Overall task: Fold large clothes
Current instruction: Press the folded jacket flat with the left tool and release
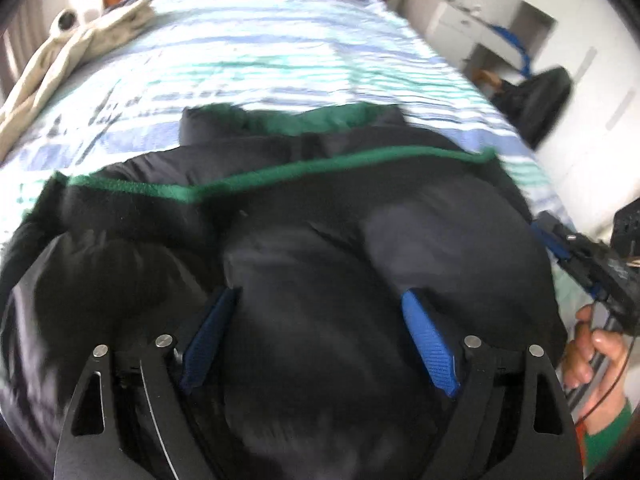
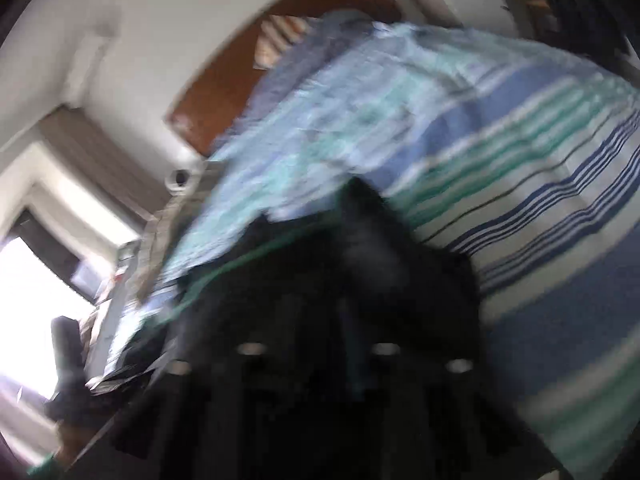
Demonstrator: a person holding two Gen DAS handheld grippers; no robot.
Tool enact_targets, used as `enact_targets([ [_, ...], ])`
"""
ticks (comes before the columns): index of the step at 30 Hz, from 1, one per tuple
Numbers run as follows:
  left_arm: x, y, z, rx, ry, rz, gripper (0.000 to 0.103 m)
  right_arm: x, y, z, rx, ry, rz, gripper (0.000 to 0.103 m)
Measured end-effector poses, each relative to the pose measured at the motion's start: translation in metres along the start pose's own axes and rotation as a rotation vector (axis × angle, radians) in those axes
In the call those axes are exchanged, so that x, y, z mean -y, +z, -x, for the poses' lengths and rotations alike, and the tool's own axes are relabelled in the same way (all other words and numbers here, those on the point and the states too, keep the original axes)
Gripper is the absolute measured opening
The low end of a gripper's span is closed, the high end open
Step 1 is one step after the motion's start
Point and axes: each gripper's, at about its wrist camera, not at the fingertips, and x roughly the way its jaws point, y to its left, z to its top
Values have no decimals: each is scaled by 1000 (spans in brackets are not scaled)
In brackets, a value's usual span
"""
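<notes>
A black puffy jacket (image 1: 312, 216) with a green lining edge (image 1: 280, 172) lies bunched on the striped bed cover (image 1: 256, 60). My left gripper (image 1: 320, 304) is open, its blue-padded fingers (image 1: 430, 344) spread wide with a bulge of the jacket between them. My right gripper shows at the right edge of the left wrist view (image 1: 588, 264), held by a hand. The right wrist view is heavily blurred: black jacket fabric (image 2: 360, 272) covers my right gripper (image 2: 316, 320), and its fingers are too dark and smeared to read.
A beige garment (image 1: 60, 64) lies at the bed's left side. A wooden headboard (image 2: 240, 80) stands at the far end. White cabinets (image 1: 500, 24) and a dark bag (image 1: 540, 96) stand to the right of the bed. A bright window (image 2: 36, 280) is on the left.
</notes>
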Motion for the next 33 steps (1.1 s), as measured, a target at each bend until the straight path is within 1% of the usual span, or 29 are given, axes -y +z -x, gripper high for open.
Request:
enact_targets([
  [1,5,-8,1,9,20,-39,87,-10,-11,19,12,19,38,38],
  [2,6,-13,-3,13,31,-56,89,-19,-21,33,17,34,66,38],
  [3,4,-19,-9,21,34,-59,89,-28,-36,51,22,45,101,38],
  [5,-5,-26,-19,43,7,-27,90,-42,-68,80,23,43,144,40],
  [8,-7,-28,-30,60,5,-26,90,-48,-116,106,11,12,135,42],
  [12,-6,-26,-35,48,22,-35,91,-50,-159,120,5,-51,108,42],
  [15,-2,-23,-26,19,43,-38,90,-64,-171,127,-2,-79,170,42],
  [16,0,-26,-18,10,46,-36,86,-68,-171,129,0,-73,188,42],
  [17,3,-29,-7,8,40,-36,85,-71,-171,132,7,-69,207,42],
  [19,11,-40,15,32,15,-64,86,-76,-170,135,24,-74,235,42],
  [21,16,-51,22,45,24,-85,86,-80,-173,137,33,-73,254,42],
  [25,9,-68,10,61,21,-34,87,-88,-180,126,7,-70,288,42],
  [28,14,-73,-3,71,69,-76,89,-90,-187,119,-7,-75,316,42],
  [31,11,-72,-11,71,66,-65,91,-88,-191,113,-24,-93,331,42],
  [33,11,-73,-10,68,65,-68,91,-83,-192,112,-34,-97,316,42],
])
